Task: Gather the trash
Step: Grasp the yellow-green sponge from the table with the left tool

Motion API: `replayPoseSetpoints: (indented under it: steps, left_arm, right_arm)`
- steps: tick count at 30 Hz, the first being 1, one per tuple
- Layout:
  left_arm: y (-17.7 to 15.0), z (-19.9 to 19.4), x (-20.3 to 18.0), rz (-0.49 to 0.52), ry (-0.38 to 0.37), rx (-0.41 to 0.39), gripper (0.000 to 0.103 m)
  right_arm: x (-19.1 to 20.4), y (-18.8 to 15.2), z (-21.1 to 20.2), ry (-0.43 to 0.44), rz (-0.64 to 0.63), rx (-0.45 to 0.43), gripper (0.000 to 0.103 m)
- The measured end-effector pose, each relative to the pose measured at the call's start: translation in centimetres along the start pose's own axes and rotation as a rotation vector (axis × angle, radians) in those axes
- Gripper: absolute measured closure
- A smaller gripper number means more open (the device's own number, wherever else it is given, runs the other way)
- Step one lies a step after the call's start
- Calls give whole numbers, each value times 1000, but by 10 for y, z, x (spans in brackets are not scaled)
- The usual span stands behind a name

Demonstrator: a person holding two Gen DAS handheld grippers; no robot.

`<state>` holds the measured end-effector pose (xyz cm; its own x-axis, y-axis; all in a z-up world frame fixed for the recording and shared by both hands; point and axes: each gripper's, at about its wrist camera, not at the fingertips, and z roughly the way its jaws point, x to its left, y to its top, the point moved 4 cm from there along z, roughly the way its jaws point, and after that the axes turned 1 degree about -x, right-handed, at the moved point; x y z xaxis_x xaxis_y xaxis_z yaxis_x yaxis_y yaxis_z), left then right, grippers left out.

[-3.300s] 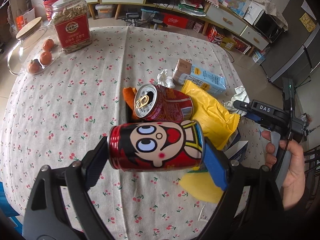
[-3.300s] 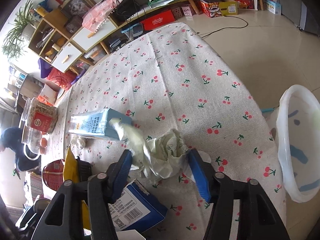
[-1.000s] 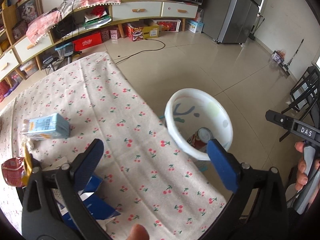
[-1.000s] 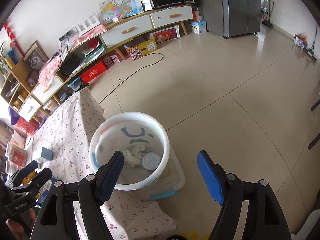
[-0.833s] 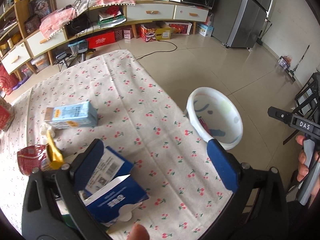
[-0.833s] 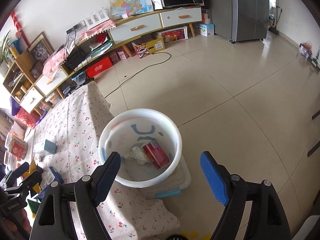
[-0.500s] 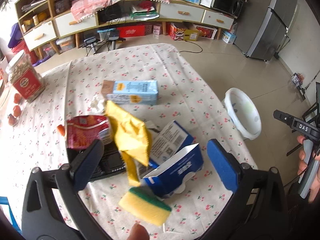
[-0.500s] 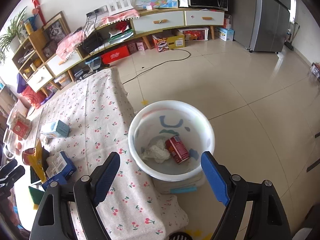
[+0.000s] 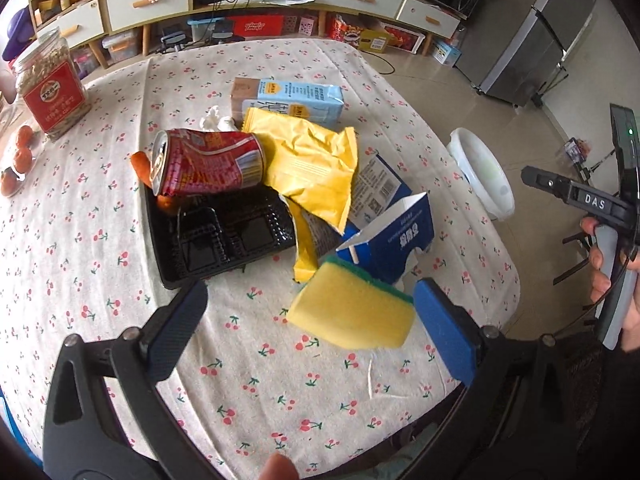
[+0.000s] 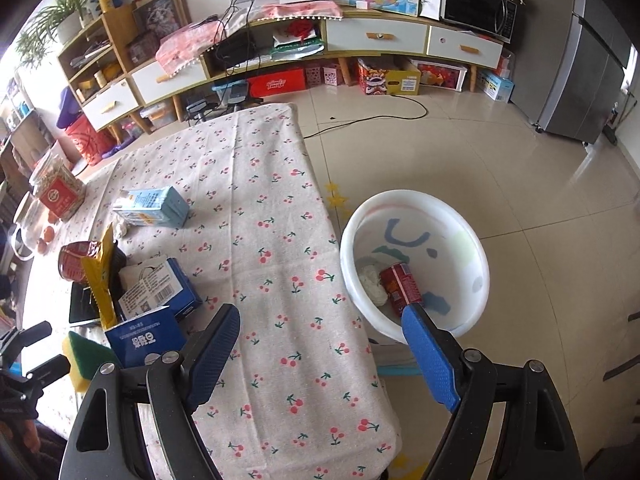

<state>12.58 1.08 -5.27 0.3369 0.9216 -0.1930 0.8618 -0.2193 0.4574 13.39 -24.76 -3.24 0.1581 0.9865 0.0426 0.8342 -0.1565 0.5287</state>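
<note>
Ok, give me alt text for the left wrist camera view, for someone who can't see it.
The open left gripper hovers over a cherry-print table, a yellow sponge lying between its fingers. Behind sit a blue box, yellow wrapper, red can and black tray; a white bin stands past the table edge.

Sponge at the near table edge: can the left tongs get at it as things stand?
Probably yes. The sponge lies between the open left tongs, nothing on top; the blue carton just behind might get bumped.

Black tray [image 9: 224, 236] partly hidden under can [image 9: 206, 168], wrapper [image 9: 310, 164].
</note>
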Motion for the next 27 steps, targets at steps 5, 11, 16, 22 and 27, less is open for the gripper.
replayPoseSetpoints:
  steps: [5, 11, 16, 22, 27]
  left_arm:
    - [-11, 7, -12, 84, 7, 29, 1]
    - [-16, 22, -27, 164, 35, 29, 13]
    - [-15, 14, -23, 118, -21, 13, 42]
    - [-10, -26, -4, 42, -12, -103, 44]
    - [-12, -41, 25, -45, 39, -138, 44]
  right_arm:
    - [14, -6, 3, -5, -28, 17, 18]
    - [26, -11, 8, -6, -45, 38, 18]
    - [38, -12, 12, -5, -70, 47, 18]
    - [63, -15, 23, 10, -116, 78, 18]
    - [93, -20, 35, 48, -162, 123, 18]
